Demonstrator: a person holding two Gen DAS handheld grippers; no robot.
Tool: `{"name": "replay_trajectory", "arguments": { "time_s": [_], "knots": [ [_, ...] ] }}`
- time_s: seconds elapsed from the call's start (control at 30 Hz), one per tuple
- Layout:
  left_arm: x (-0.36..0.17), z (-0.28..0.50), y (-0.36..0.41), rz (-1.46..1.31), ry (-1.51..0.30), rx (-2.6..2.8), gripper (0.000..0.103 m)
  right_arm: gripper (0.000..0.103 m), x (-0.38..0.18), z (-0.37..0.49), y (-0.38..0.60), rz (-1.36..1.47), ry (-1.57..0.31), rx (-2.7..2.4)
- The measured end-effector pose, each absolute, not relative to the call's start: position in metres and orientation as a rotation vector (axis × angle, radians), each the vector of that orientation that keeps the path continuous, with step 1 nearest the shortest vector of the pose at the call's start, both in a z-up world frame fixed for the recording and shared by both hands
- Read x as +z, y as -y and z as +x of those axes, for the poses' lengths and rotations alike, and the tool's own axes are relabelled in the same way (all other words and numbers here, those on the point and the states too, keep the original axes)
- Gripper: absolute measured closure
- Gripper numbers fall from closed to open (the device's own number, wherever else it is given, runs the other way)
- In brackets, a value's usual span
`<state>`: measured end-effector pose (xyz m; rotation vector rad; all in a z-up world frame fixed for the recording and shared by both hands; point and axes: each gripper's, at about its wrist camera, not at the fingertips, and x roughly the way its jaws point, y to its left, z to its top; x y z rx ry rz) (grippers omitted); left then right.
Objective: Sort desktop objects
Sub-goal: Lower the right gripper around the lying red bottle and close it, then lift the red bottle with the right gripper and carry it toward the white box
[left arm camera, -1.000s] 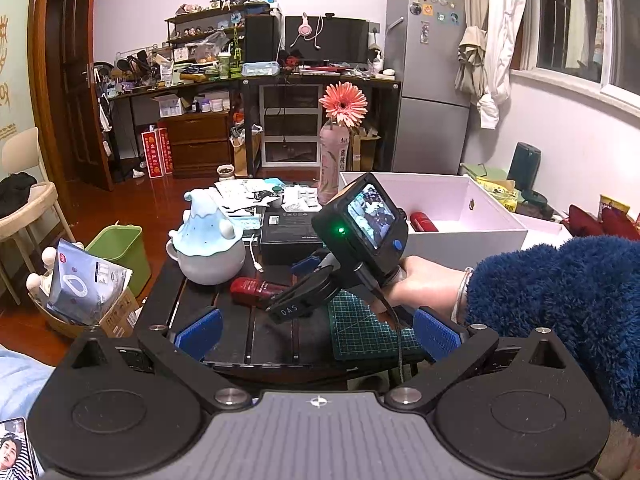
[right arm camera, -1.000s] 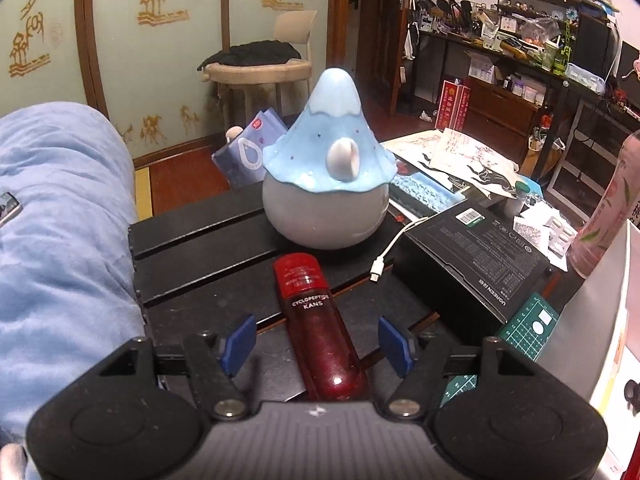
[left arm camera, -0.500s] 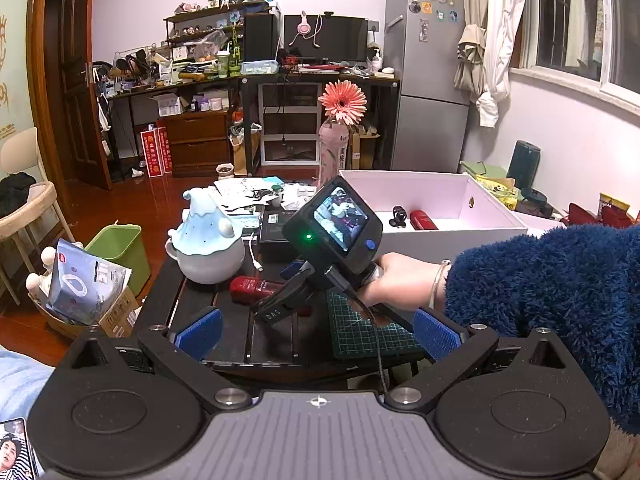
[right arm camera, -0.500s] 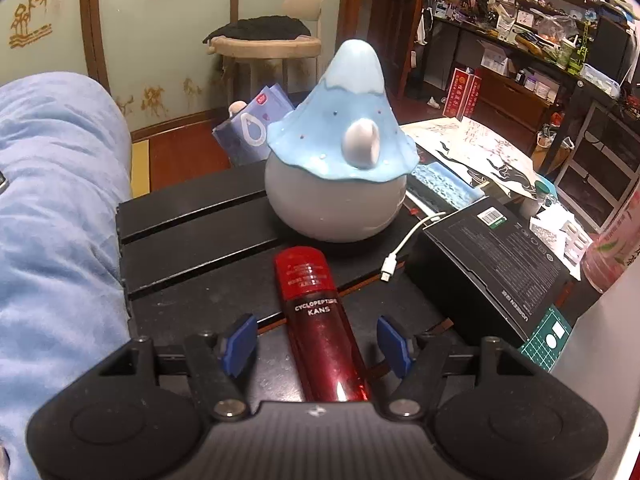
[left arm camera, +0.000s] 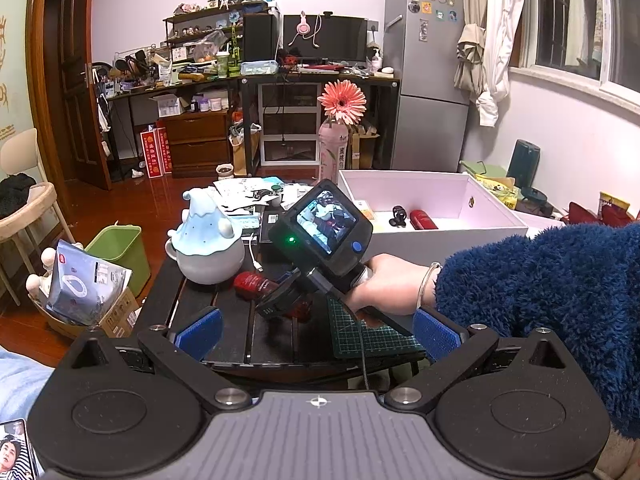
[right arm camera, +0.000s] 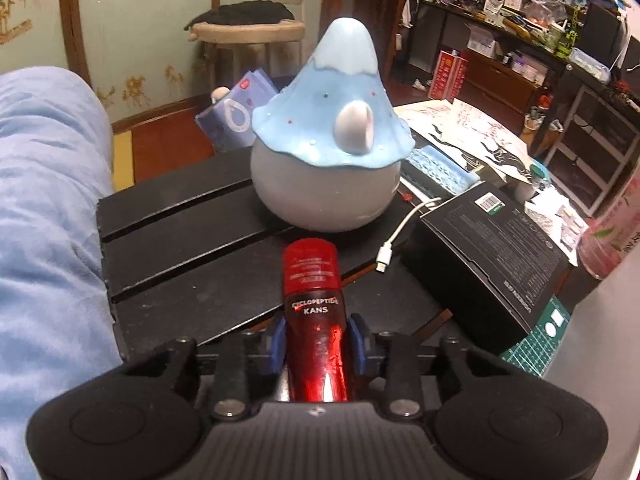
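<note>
The right gripper (right arm camera: 316, 346) had clamped its blue pads onto the red bottle (right arm camera: 314, 308), which lay lengthwise between them on the black table (right arm camera: 192, 256), cap pointing toward the blue-and-white pot (right arm camera: 326, 152). Half a second earlier, those fingers stood wide apart on either side of the bottle; they had since closed against its body. The bottle itself looked to lie in much the same spot, just short of the pot, with the white cable (right arm camera: 394, 240) and black box (right arm camera: 486, 248) to its right.

That closing meant the bottle was now held and could be carried off; a likely place for it was the white bin (left arm camera: 472, 236), where another red bottle (left arm camera: 423, 219) and a small black item (left arm camera: 398, 216) already lay. Whether the held bottle had lifted off the table could not be told.

The left gripper (left arm camera: 318, 330) hovered at the near table edge with its fingers spread wide and nothing between them, as in the earlier frames. In its view the hand (left arm camera: 386, 284) holding the right tool had shifted slightly further left.
</note>
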<state>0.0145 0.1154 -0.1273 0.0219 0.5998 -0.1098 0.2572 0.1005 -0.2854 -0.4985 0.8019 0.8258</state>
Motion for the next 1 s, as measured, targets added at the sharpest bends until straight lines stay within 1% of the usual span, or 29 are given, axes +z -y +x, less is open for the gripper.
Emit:
{"name": "replay_trajectory", "arguments": {
  "time_s": [0.37,0.6,1.0],
  "knots": [
    [-0.127,0.015,-0.114,0.033,-0.598,-0.101,0.000,0.074,-0.283,0.252,-0.102,-0.479,-0.838,0.724],
    [-0.126,0.016,-0.114,0.038,-0.598,-0.096,0.000,0.074,-0.280,0.241,-0.098,-0.528,-0.784,0.693],
    [-0.128,0.018,-0.112,0.062,-0.604,-0.094,0.000,0.074,-0.264,0.227,-0.083,-0.507,-0.765,0.717]
  ]
}}
